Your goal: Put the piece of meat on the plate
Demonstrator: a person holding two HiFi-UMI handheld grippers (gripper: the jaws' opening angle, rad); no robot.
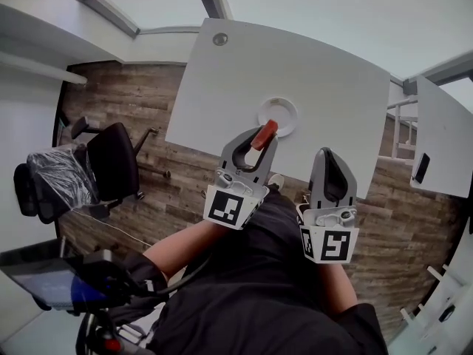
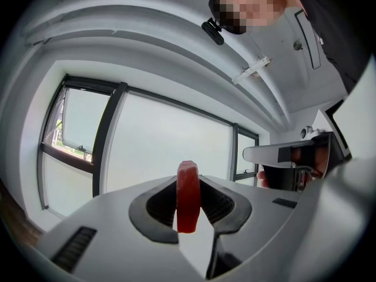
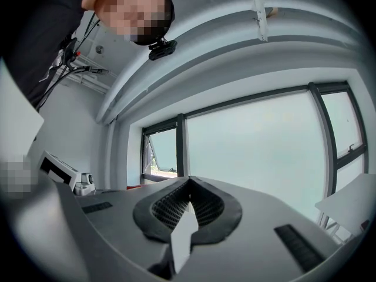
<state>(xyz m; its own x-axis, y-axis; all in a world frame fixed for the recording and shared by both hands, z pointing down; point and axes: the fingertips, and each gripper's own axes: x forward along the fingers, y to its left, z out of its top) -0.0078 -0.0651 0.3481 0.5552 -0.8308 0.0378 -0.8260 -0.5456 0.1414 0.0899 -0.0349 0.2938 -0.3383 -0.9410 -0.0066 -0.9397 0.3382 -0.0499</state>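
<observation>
I am watching the head view, where the left gripper is pinching the piece of meat, a red slab sticking out past the jaw tips toward the far side. In the left gripper view I am seeing the same meat standing on edge between the dark pads, both jaws pressing on its flat sides, with the big window behind it. The meat's far end is overlapping the near rim of the round white plate, which is sitting near the near edge of the white table; I cannot tell whether meat and plate are touching. The right gripper is hanging just to the right of the left one, near the table's edge. In the right gripper view its jaws are pressed together at the tips and are gripping nothing. Off to the left of the table a black office chair is standing on the wood-pattern floor.
</observation>
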